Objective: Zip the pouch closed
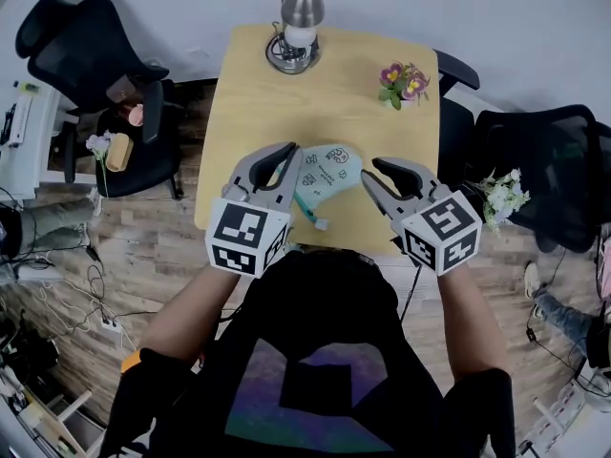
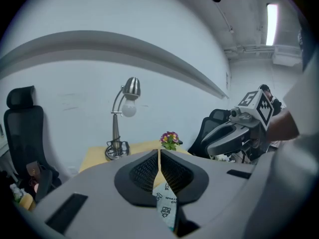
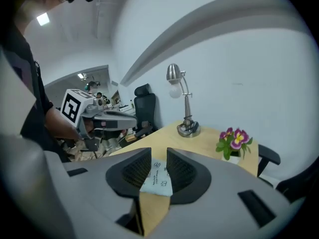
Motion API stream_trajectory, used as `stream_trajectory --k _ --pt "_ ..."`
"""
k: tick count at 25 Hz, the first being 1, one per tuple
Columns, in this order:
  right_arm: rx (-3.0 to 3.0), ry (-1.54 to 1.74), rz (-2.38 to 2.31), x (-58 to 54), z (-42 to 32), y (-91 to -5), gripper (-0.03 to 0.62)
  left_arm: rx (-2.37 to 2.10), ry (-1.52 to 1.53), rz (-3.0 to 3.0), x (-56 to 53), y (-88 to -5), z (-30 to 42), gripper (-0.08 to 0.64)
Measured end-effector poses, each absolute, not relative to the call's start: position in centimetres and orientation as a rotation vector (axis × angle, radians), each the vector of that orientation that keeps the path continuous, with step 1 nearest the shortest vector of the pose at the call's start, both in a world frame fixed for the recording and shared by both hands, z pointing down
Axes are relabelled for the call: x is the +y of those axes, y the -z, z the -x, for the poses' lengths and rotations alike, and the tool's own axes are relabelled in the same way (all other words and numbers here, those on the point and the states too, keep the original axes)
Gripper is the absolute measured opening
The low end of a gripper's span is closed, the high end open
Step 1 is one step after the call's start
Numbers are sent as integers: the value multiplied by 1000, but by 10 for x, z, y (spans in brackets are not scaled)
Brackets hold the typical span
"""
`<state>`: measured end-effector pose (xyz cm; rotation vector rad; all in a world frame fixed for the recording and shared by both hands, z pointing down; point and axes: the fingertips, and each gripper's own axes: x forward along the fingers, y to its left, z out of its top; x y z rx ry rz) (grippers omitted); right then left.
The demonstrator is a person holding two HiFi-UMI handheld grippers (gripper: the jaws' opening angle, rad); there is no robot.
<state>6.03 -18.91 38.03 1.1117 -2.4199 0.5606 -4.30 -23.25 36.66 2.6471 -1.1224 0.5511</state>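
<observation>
A pale teal pouch (image 1: 326,174) with small printed pictures is held a little above the front of the wooden table (image 1: 256,103). My left gripper (image 1: 283,165) is shut on its left edge; in the left gripper view the jaws meet on the fabric and the pouch (image 2: 166,203) hangs below my left gripper (image 2: 159,154). A teal cord with a white end (image 1: 319,222) dangles from the pouch. My right gripper (image 1: 371,172) is open just beside the pouch's right edge. In the right gripper view the pouch (image 3: 157,179) shows through the gap of my right gripper (image 3: 158,154), untouched by the pads.
A chrome desk lamp (image 1: 298,22) stands at the table's far edge and a small pot of purple flowers (image 1: 403,82) at the far right corner. Black office chairs stand to the left (image 1: 95,55) and right (image 1: 544,170).
</observation>
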Motion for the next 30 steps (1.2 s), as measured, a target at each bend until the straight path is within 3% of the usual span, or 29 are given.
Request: stream_trajectory --k 8,30 --pt "-2381 -405 -1529 -206 -65 -327 21 -1304 -457 -2711 -229 -320 39 12" --pt "-2315 -292 -1693 -186 -61 -307 14 -1311 -470 -2683 -203 -318 31 12"
